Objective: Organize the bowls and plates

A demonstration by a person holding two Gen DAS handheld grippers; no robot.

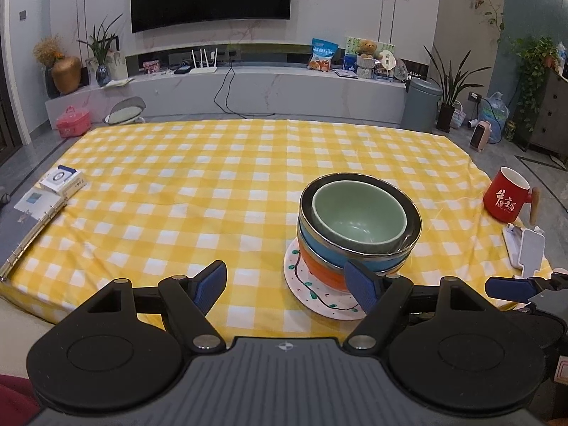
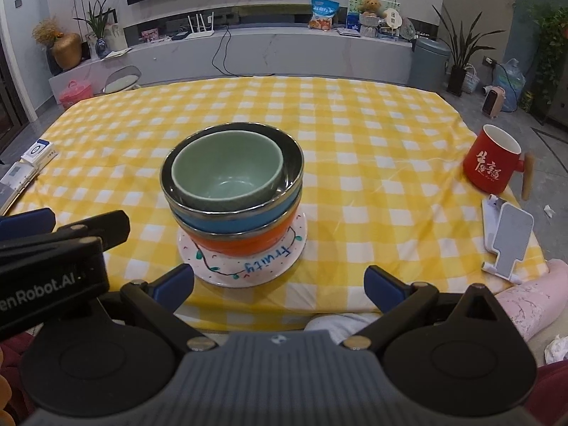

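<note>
A stack stands on the yellow checked table: a white patterned plate (image 2: 248,269) at the bottom, an orange bowl (image 2: 248,243), a blue steel-rimmed bowl (image 2: 227,222) and a green bowl (image 2: 227,174) nested on top. The stack also shows in the left wrist view, with the green bowl (image 1: 358,213) over the plate (image 1: 319,298). My left gripper (image 1: 289,284) is open and empty, near the table's front edge, left of the stack. My right gripper (image 2: 278,284) is open and empty, just in front of the plate.
A red mug (image 2: 491,163) and a white phone stand (image 2: 507,238) are at the right edge. A binder (image 1: 25,227) and small boxes (image 1: 62,177) lie at the left edge. The left gripper's body (image 2: 53,248) sits beside my right one.
</note>
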